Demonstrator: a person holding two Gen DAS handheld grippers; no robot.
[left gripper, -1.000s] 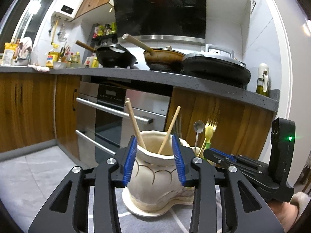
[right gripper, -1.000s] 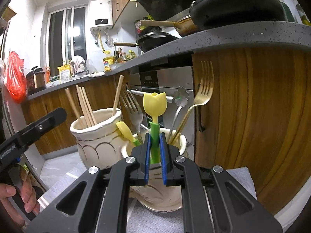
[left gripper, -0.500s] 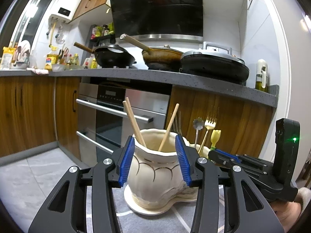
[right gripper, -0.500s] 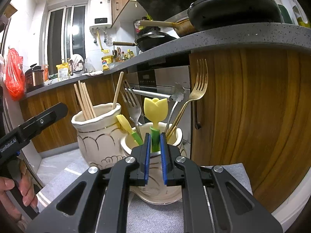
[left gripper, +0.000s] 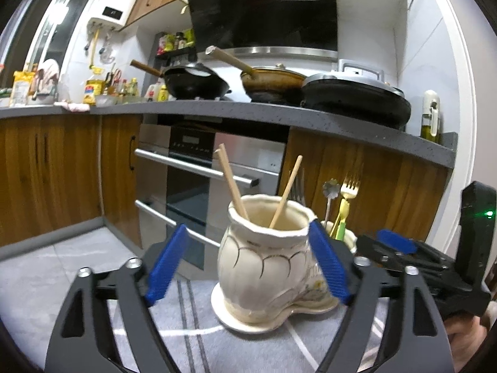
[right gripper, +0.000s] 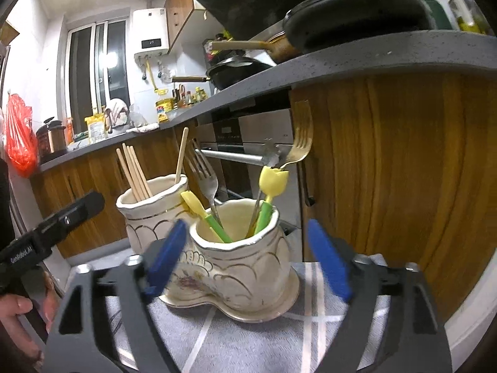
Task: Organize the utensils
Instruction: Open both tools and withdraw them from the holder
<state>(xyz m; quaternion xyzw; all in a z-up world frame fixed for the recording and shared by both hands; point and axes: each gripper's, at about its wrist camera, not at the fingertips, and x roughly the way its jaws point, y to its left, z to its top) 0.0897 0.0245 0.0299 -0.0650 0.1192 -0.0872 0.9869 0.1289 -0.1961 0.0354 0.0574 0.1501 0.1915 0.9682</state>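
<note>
We see two cream ceramic pots, glazed and ribbed with thin gilt scallop lines, joined on one shared saucer-like base that stands on a grey cloth (right gripper: 248, 345) with pale stripes. The left pot (left gripper: 264, 258) has a wavy lip and holds slim wooden chopsticks (left gripper: 231, 183) leaning apart. The right pot (right gripper: 239, 264) holds the cutlery: a yellow tulip-topped utensil (right gripper: 273, 181) on a green plastic stem, a second yellow and green one (right gripper: 198, 208) tilted left, a steel fork (right gripper: 205, 174) and a gold-toned fork (right gripper: 299, 143) rising highest. Our left tongs (left gripper: 248, 264) are spreading wide, their ridged blue pads (left gripper: 164, 264) either side of the left pot; the left pad is clear of it, while the right pad lies right at the pot's rim, and we cannot tell if it touches. Our right tongs (right gripper: 247, 261) are likewise opening, blurred blue pads either side of the right pot and gripping nothing; the tulip utensil stands free in the pot. A hand (right gripper: 18, 314) holds the left tongs' black body at the edge of the right view. Behind stand wood-grain cabinet doors (right gripper: 388, 171), a steel-fronted oven (left gripper: 198, 186) with bar handles, and a speckled grey stone worktop (left gripper: 279, 115) carrying dark pans (left gripper: 195, 82).
</note>
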